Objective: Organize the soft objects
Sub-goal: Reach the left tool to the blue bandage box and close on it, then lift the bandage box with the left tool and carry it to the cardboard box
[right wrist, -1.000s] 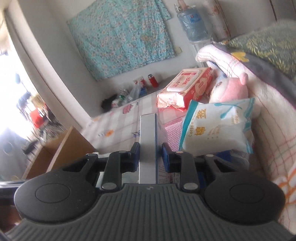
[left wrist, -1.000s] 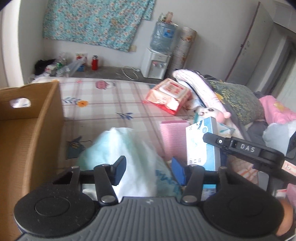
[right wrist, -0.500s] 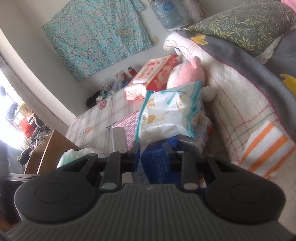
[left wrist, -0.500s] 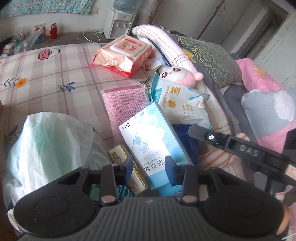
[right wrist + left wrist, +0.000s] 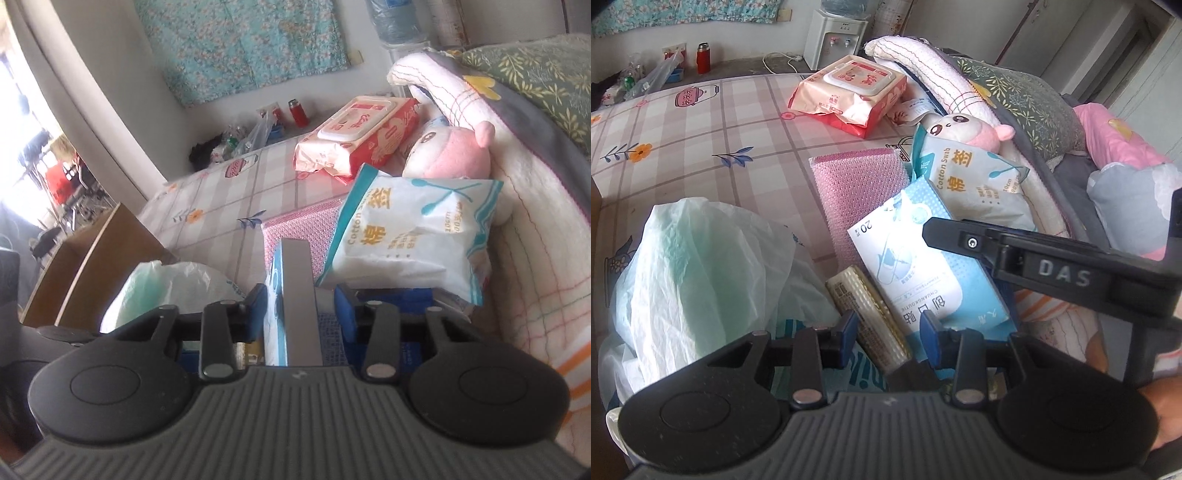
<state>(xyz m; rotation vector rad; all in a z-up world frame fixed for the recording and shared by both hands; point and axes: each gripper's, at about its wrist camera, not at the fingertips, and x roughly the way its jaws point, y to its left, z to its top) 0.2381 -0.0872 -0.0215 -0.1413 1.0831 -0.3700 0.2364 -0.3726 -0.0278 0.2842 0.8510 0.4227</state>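
My right gripper (image 5: 300,317) is shut on a flat light-blue bandage box (image 5: 291,295), seen edge-on; the same box (image 5: 923,266) lies tilted on the bed in the left wrist view, under the right gripper's finger (image 5: 1027,258). My left gripper (image 5: 888,332) is open, its fingers either side of a small gold-and-white pack (image 5: 868,314), not closed on it. A cotton swab bag (image 5: 971,181), a pink plush toy (image 5: 964,129), a pink bubble-wrap pad (image 5: 857,184), a wet-wipes pack (image 5: 849,92) and a pale green plastic bag (image 5: 701,273) lie around.
A cardboard box (image 5: 92,258) stands at the left of the bed. Rolled blankets and pillows (image 5: 1015,96) pile up on the right. A water dispenser (image 5: 834,33) and a red flask (image 5: 703,62) stand by the far wall.
The left gripper swung right from the cardboard box and plastic bag to the pile and narrowed around the gold pack. The right gripper dipped and came back, still holding the blue box.
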